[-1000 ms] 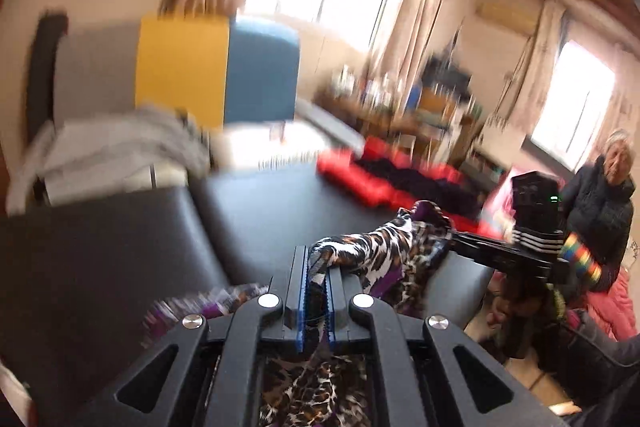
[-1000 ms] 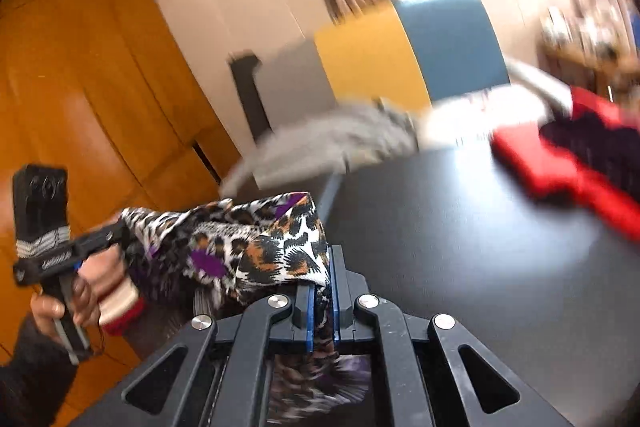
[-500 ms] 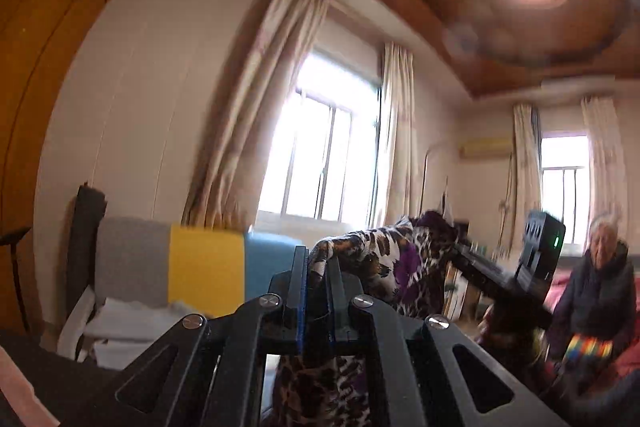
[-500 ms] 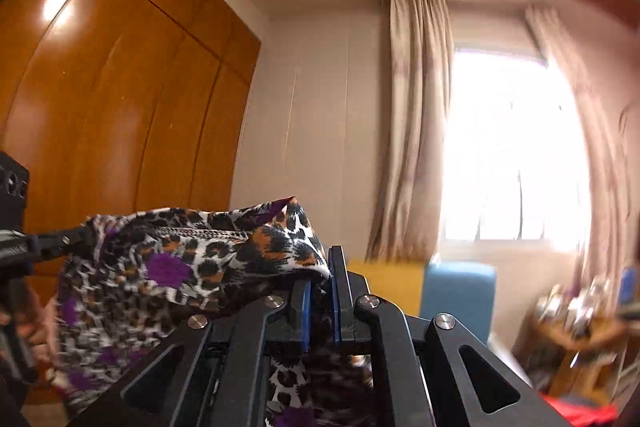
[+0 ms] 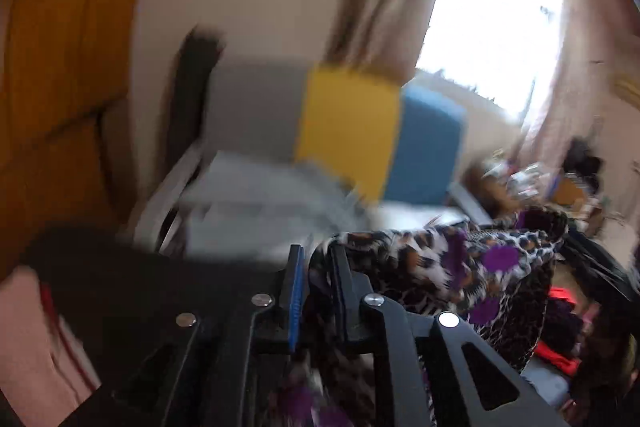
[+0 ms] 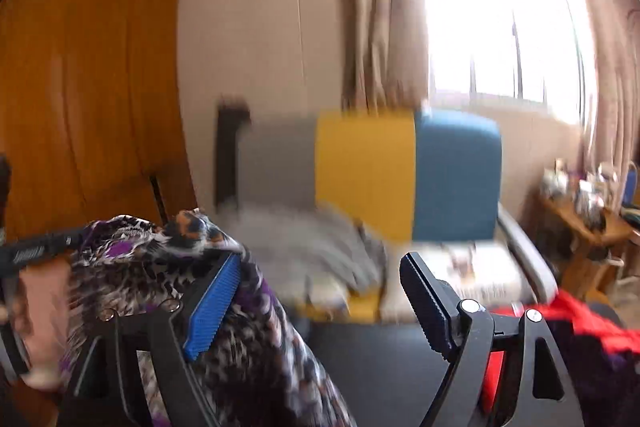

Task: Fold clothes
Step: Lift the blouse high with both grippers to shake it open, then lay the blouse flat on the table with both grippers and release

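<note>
A leopard-print garment with purple spots (image 5: 472, 267) hangs in the air. My left gripper (image 5: 316, 259) is shut on its edge; cloth bunches between the fingers and spreads to the right. In the right wrist view the same garment (image 6: 192, 267) drapes over the blue pad of the left finger (image 6: 214, 307). My right gripper (image 6: 320, 291) is open with its jaws wide apart, and nothing is pinched between them. The left gripper's handle (image 6: 36, 253) shows at the left edge, at the cloth's far end.
A black table (image 6: 380, 359) lies below. A grey, yellow and blue chair (image 6: 368, 171) behind it carries a grey garment (image 6: 312, 247). Red and dark clothes (image 6: 580, 331) lie at the table's right. A wooden wardrobe (image 6: 80, 67) stands at left.
My right gripper has opened and let go of the leopard garment, which now only drapes over one finger. Both cameras have tilted down from the ceiling toward the chair and table.
</note>
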`<state>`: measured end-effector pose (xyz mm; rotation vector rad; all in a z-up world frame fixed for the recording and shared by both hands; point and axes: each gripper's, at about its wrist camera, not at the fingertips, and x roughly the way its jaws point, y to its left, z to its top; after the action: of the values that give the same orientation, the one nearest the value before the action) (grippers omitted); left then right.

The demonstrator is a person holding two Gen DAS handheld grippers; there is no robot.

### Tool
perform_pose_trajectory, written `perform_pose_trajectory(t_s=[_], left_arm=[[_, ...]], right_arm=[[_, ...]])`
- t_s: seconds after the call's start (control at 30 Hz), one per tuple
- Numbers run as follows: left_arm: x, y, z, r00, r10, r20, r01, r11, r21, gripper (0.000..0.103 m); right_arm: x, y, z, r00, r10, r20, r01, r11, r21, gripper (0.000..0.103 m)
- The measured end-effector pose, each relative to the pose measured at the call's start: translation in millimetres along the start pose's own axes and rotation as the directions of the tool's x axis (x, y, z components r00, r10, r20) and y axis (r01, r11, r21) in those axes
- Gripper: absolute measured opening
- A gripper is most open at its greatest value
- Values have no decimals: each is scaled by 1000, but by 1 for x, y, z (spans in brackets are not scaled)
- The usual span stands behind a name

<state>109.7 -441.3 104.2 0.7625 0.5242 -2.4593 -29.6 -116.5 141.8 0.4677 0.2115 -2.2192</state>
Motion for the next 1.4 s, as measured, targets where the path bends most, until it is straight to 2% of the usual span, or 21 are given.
perform_pose_trajectory(t_s=[0.2,0.33,0.47,0.5,0.53,0.57,0.6,0.63,0.67,0.73,0.8,0.9,0.93,1.0,1.07,1.1,1.13,1.17,1.23,1.3,1.4], left_arm=[[53,57,-76,976,-79,-201,44,984,-171,15],[53,61,-151,946,-123,-299,68,979,-190,16],[48,41,-232,915,-114,-387,55,986,-160,16],[48,37,-247,910,-110,-400,51,987,-153,16],[46,36,-259,906,-109,-410,50,987,-153,16],[46,35,-267,902,-108,-417,47,987,-154,16],[47,34,-271,901,-105,-422,43,987,-155,16],[44,33,-272,904,-107,-415,47,987,-153,16],[41,31,-272,908,-113,-404,59,988,-144,16],[47,29,-270,907,-116,-405,80,991,-103,16],[53,26,-266,906,-115,-407,101,993,-56,16],[63,20,-260,907,-100,-408,122,992,29,16],[67,18,-258,909,-90,-407,126,990,61,16],[75,17,-252,911,-80,-404,129,987,95,16],[87,16,-244,914,-82,-398,134,986,103,16],[94,16,-239,916,-83,-393,135,985,106,16],[101,15,-235,918,-83,-387,135,985,111,16],[106,14,-230,919,-76,-386,129,985,112,16],[114,12,-222,917,-52,-396,102,989,107,16],[119,11,-213,914,-25,-406,68,994,90,16],[98,18,-211,928,-45,-370,47,999,-3,17]], right_arm=[[26,-19,-121,968,86,-235,-81,996,28,83],[35,-43,-219,909,186,-373,-130,977,169,86],[80,-53,-273,845,279,-455,-118,929,352,86],[96,-58,-273,841,290,-456,-111,919,379,86],[106,-60,-275,840,314,-443,-110,897,428,79],[106,-63,-276,847,329,-418,-113,879,463,58],[107,-65,-277,853,343,-394,-117,861,496,45],[107,-65,-277,857,337,-389,-111,859,499,23],[108,-65,-276,859,327,-393,-106,866,489,11],[109,-63,-269,860,295,-416,-107,902,419,8],[100,-69,-256,886,208,-415,-75,946,314,8],[74,-105,-231,923,-21,-384,88,984,157,7],[63,-122,-221,924,-108,-366,160,981,114,7],[39,-170,-204,900,-278,-335,324,942,87,7],[21,-216,-191,854,-405,-327,463,878,121,12],[9,-232,-189,854,-403,-330,471,867,160,13],[-3,-247,-186,855,-398,-333,477,856,200,26],[-11,-252,-188,879,-352,-323,437,865,247,62],[-15,-246,-203,933,-175,-314,286,892,351,99],[-5,-222,-225,951,-2,-310,135,903,408,99],[26,-176,-265,919,210,-332,-19,868,496,99]])
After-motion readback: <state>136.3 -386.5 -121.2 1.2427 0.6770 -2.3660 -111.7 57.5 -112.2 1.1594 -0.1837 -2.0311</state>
